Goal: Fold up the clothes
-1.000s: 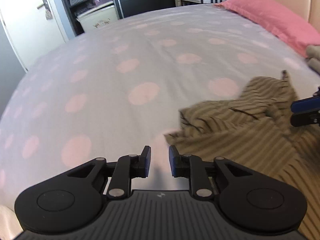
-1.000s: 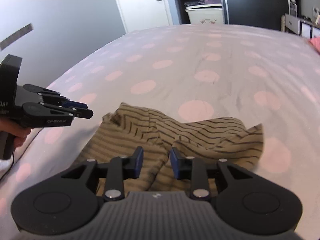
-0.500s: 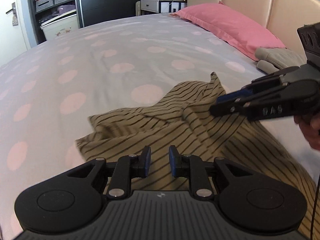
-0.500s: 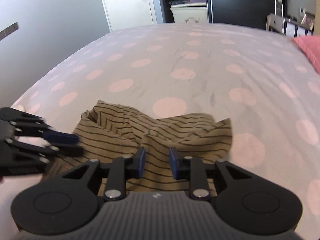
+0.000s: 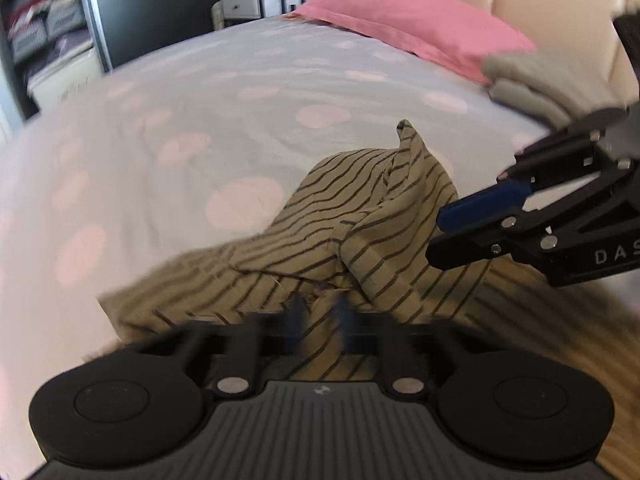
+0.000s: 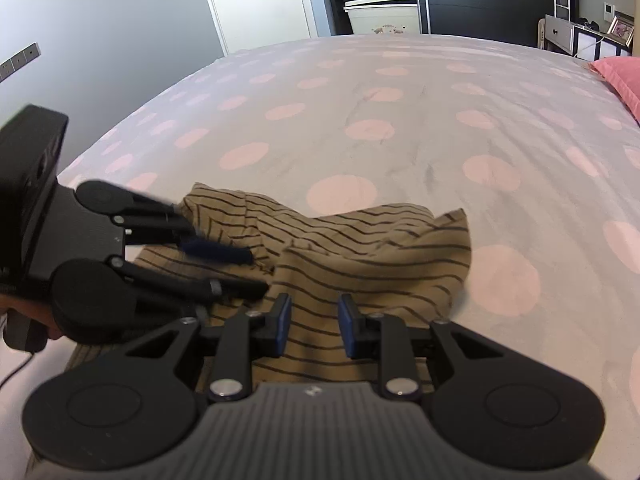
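Observation:
A crumpled tan garment with thin dark stripes (image 5: 360,224) lies on the bed; it also shows in the right wrist view (image 6: 360,248). My left gripper (image 5: 320,324) is open and empty, low over the garment's near folds, blurred by motion. It shows from the side in the right wrist view (image 6: 244,268). My right gripper (image 6: 313,326) is open and empty just above the garment's near edge. It enters the left wrist view from the right (image 5: 444,232), its tips over a raised fold.
The bed sheet (image 6: 400,120) is pale grey with pink dots. A pink pillow (image 5: 412,28) and folded grey clothes (image 5: 552,84) lie by the beige headboard. A white door, shelves and a storage bin (image 6: 380,16) stand beyond the bed's far end.
Both grippers have moved closer over the striped garment and nearer each other. The left gripper is still moving, blurred. Neither has closed.

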Motion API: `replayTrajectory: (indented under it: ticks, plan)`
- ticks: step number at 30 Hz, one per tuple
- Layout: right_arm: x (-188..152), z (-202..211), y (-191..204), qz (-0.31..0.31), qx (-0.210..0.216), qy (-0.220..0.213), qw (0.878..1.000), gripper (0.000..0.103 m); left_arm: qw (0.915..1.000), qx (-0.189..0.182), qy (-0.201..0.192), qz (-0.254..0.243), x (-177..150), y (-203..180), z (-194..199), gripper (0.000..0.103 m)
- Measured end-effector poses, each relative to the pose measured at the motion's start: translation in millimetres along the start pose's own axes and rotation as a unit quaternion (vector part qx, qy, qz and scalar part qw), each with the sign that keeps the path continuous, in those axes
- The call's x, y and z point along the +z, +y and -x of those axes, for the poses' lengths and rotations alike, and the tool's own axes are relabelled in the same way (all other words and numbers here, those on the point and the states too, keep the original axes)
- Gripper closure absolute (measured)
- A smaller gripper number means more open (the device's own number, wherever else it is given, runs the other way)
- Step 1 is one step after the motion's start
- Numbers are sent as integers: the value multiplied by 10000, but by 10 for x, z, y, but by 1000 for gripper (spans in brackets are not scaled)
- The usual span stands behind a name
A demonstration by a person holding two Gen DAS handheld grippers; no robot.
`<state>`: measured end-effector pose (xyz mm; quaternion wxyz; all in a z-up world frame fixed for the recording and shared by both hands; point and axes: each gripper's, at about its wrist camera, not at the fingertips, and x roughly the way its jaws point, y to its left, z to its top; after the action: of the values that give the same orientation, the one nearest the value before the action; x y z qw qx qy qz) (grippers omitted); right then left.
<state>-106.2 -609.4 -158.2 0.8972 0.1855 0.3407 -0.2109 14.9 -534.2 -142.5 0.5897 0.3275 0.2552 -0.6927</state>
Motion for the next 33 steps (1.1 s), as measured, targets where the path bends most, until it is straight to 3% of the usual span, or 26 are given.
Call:
replayTrajectory:
  ticks: [3, 8, 12, 18, 21, 23, 25, 26, 29, 32, 33]
  plan:
    - [-20, 19, -68, -17, -18, -63, 10000, 73, 9996, 93, -265, -91, -21, -55, 94, 103]
    - [69, 56, -73, -50, 253, -393, 9989, 73, 9966, 664, -482, 54, 77, 38, 175, 103]
    - [163, -189, 11, -99, 101, -203, 9997, 85, 9953, 740, -566, 262, 118, 120, 149, 103]
    - [62, -669, 62, -135, -65, 346, 9993, 89, 9972, 638, -237, 300, 46, 84, -65, 103]
    - [17, -707, 72, -136, -113, 327, 9993, 89, 9974, 628, -93, 336, 8, 70, -157, 103]
    - [39, -671, 65, -194, -110, 337, 9992, 89, 9965, 688, -208, 422, -2, 74, -91, 92]
    - [72, -553, 91, -157, -101, 266, 9995, 85, 9955, 738, -391, 456, -22, 54, 47, 69]
    - [87, -492, 105, -138, -94, 233, 9996, 85, 9951, 744, -480, 444, -36, 31, 139, 67]
    - [43, -240, 190, -64, 13, 297, 9995, 85, 9961, 535, -567, 408, -94, -84, 421, 66]
    - [-95, 27, 323, 85, 36, 494, 9987, 85, 9984, 290, -258, 407, -229, -285, 646, 66]
    - [-178, 117, 367, 121, 19, 592, 9982, 85, 9988, 208, -131, 416, -302, -368, 713, 71]
